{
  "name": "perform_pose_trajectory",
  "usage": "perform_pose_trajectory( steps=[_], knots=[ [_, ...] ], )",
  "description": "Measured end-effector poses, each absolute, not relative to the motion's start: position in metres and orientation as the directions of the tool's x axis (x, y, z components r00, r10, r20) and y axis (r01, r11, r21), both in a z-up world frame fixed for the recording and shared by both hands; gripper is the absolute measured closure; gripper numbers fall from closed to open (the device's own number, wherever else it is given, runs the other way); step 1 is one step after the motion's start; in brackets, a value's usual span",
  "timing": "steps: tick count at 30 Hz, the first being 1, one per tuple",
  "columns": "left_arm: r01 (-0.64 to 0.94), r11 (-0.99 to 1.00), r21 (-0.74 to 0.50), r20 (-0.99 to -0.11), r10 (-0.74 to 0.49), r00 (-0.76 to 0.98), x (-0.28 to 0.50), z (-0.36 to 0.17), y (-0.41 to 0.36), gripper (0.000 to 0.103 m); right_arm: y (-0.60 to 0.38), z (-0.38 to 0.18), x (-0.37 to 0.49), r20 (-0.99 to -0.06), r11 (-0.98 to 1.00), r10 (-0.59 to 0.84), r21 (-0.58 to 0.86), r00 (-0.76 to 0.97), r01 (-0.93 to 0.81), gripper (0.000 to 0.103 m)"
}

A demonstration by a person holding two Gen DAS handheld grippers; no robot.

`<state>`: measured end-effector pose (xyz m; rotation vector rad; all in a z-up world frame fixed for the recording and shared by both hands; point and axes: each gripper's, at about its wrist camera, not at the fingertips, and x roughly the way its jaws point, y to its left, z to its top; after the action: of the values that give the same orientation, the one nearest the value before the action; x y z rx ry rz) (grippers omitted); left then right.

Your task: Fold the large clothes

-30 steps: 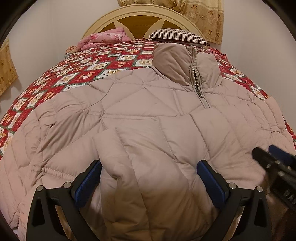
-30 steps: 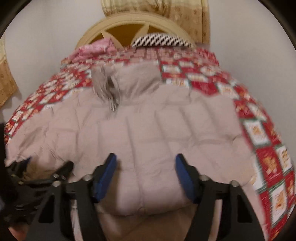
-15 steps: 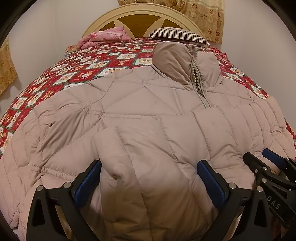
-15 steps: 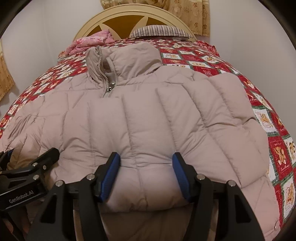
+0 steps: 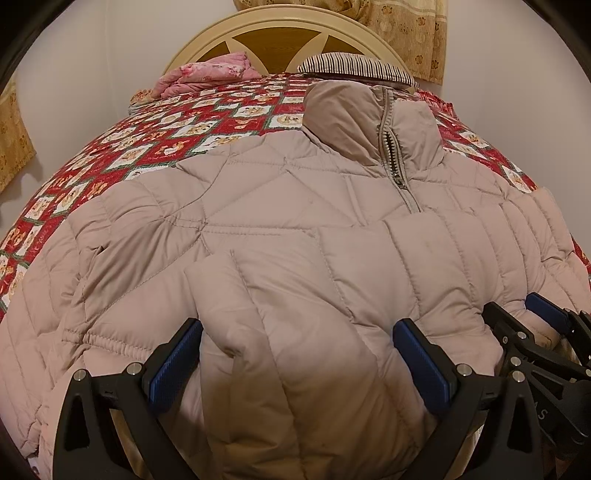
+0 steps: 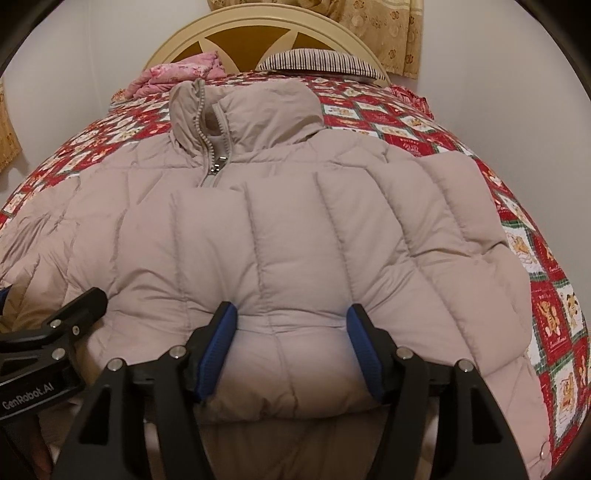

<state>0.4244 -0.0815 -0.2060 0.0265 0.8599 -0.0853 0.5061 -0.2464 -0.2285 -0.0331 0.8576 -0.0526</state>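
Note:
A beige quilted jacket [image 5: 295, 206] lies front-up on the bed, zipped, with its collar [image 6: 258, 110] toward the headboard. My left gripper [image 5: 299, 362] stands wide open around a folded-over sleeve near the hem, its pads beside the fabric without pinching it. My right gripper [image 6: 291, 343] has a puffy fold of the jacket [image 6: 295, 240] between its blue pads, which still dent it while the jaws are opening. In the left wrist view the right gripper [image 5: 524, 325] sits close by at the lower right.
A red patchwork quilt [image 5: 166, 147] covers the bed under the jacket. A pink cloth [image 5: 207, 74] and a striped pillow [image 5: 354, 68] lie by the cream headboard [image 5: 280, 40]. Walls and curtains [image 5: 406, 29] close in behind.
The right gripper has shifted slightly inward, nearer the left one, and its blurred view has steadied. The jacket's right side now lies folded across the front. The left gripper has stayed put.

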Motion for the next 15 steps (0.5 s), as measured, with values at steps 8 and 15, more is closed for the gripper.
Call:
perform_pose_trajectory(
  steps=[8, 15],
  knots=[
    [0.095, 0.995, -0.029, -0.751, -0.084, 0.655, 0.393, -0.173, -0.054, 0.001, -0.249, -0.23, 0.507, -0.753, 0.999, -0.048, -0.033, 0.656, 0.034, 0.036],
    [0.033, 0.997, 0.077, -0.629, 0.023, 0.777, 0.318, -0.118, 0.023, 0.001, -0.248, -0.229, 0.506, -0.752, 0.998, -0.058, -0.046, 0.657, 0.037, 0.035]
  ],
)
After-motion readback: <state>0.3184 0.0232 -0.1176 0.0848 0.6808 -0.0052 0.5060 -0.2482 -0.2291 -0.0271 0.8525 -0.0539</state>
